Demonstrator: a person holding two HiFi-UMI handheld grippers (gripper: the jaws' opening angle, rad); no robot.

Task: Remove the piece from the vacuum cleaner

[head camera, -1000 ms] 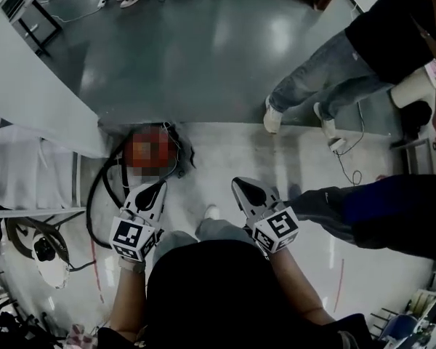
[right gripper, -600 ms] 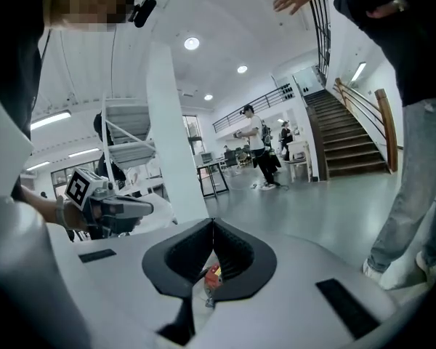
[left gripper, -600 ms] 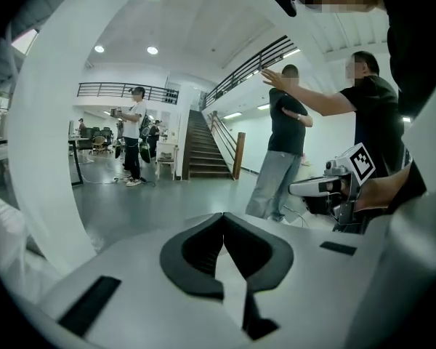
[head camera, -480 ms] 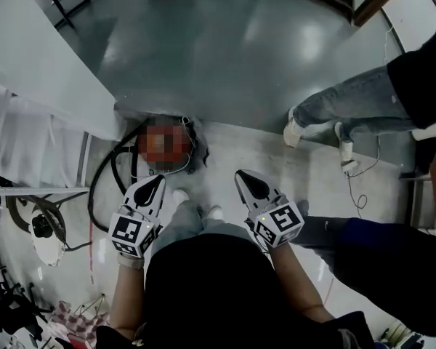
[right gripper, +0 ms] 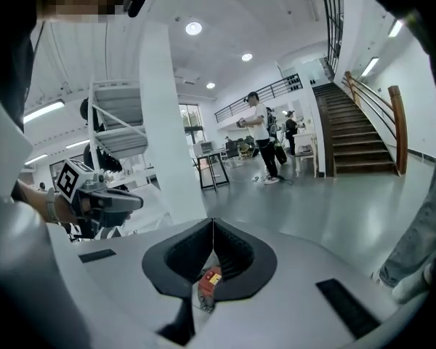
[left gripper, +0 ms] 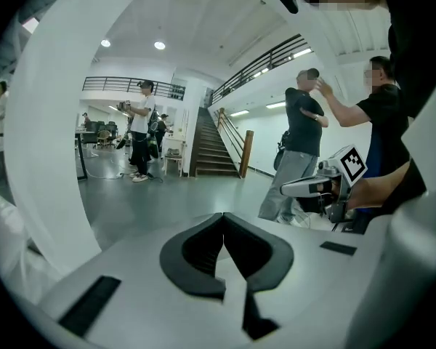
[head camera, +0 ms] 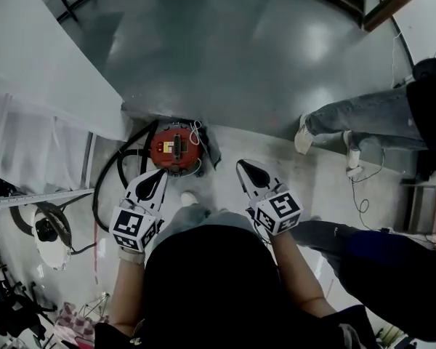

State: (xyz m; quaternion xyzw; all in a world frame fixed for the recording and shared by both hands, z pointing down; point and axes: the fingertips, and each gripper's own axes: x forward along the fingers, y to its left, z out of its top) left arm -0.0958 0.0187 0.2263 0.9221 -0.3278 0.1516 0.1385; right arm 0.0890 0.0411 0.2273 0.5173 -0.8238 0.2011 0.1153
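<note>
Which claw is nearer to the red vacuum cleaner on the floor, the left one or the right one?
Left. The left claw sits just below the vacuum cleaner in the head view; the right claw is farther off, to its right.

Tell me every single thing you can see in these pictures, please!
vacuum cleaner: one, red, on the floor just ahead of the tongs
hose: one, black, looping left of the vacuum cleaner
bystander's legs: two, blue jeans, at the right
staircase: one, dark, far behind
shoe: one, white, the person's own, between the tongs
left tongs: one, white with black pads, shut, empty
right tongs: one, white with black pads, shut, empty
</note>
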